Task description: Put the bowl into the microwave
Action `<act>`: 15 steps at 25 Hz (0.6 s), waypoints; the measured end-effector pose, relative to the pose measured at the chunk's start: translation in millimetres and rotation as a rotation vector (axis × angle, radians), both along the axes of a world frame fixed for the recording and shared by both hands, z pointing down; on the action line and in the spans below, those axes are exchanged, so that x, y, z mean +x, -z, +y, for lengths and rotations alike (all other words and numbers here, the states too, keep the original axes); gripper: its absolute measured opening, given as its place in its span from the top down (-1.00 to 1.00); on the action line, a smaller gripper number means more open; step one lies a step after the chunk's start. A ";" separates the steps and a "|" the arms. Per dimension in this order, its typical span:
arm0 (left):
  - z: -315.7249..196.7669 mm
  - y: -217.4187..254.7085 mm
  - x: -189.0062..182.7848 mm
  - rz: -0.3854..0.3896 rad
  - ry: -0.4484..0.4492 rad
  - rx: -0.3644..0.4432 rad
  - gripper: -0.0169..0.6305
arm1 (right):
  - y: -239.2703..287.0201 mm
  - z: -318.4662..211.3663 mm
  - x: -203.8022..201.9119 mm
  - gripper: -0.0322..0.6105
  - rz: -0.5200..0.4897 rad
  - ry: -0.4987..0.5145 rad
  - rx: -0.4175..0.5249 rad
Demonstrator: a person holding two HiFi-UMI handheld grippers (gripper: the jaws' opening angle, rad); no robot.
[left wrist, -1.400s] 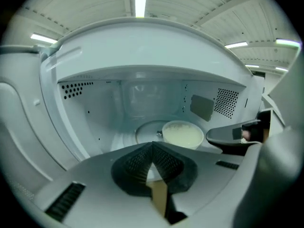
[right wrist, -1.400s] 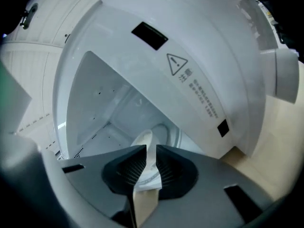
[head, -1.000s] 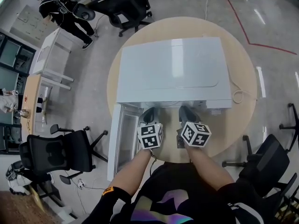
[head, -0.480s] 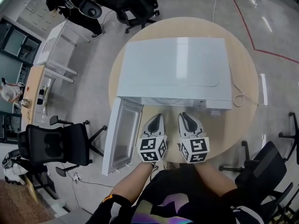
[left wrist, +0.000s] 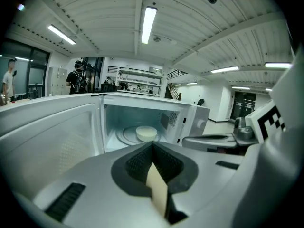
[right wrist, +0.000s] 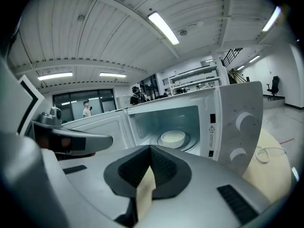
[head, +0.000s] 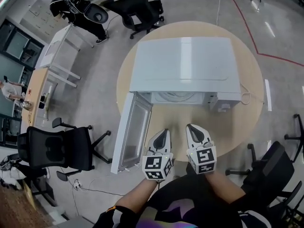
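Your left gripper [head: 162, 133] and right gripper [head: 193, 128]: jaws pressed together, holding nothing; bowl [left wrist: 146, 133]: upright, mouth up, inside the open microwave [head: 185, 63] on the table [head: 180, 122].

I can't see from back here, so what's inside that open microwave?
A pale, shallow bowl sits on the round turntable inside the microwave. Nothing else shows in there. From this low angle, its rim hides whether the bowl holds anything.

L claw [head: 163, 132], R claw [head: 194, 128] withdrawn, clear of microwave [head: 185, 65]
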State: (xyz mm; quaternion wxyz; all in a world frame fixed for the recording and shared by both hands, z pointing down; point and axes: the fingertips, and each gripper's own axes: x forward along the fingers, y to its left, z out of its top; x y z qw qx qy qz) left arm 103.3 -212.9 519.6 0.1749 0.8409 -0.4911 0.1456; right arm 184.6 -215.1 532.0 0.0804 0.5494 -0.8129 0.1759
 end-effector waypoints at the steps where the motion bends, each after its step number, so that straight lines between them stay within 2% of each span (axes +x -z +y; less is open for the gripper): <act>1: 8.0 -1.9 -5.9 -0.008 -0.003 -0.006 0.81 | 1.9 8.8 -6.5 0.84 -0.002 0.003 0.000; 4: 31.3 -0.2 -21.7 -0.018 -0.015 -0.003 0.81 | 11.3 38.1 -26.5 0.84 -0.008 0.001 -0.005; 15: 145.9 23.1 -77.9 0.032 -0.051 0.032 0.81 | 41.7 155.4 -83.5 0.85 0.033 -0.027 0.033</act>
